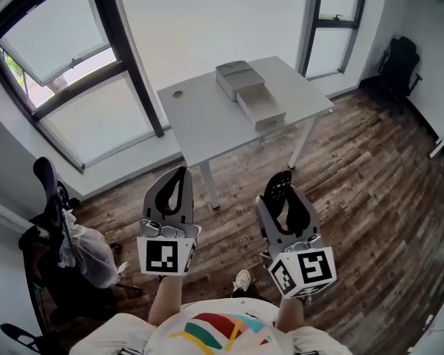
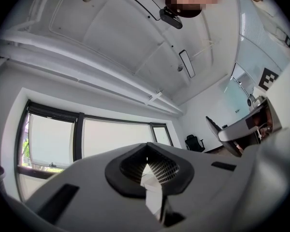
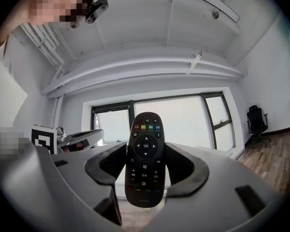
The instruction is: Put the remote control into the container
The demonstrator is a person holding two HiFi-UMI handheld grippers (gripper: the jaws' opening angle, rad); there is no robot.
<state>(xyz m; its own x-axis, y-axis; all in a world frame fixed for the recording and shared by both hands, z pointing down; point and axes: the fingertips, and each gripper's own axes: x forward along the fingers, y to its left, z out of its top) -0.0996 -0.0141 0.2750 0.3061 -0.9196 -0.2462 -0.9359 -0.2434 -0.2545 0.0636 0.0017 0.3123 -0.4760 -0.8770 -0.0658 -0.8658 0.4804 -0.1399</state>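
Observation:
A black remote control [image 3: 145, 158] with coloured buttons stands upright between the jaws of my right gripper [image 3: 146, 166], which is shut on it; its tip [image 1: 278, 184] shows above that gripper [image 1: 285, 205] in the head view. My left gripper [image 1: 175, 194] is shut with nothing in it; its jaws meet in the left gripper view [image 2: 147, 170]. Both grippers are held up in front of the person, well short of the table. The container is a grey box with an open drawer [image 1: 260, 106] on the white table [image 1: 207, 120].
The table stands on a dark wood floor by large windows [image 1: 81, 87]. A black office chair [image 1: 399, 61] is at the far right. A chair with a white bag [image 1: 85, 250] sits at the left near the person.

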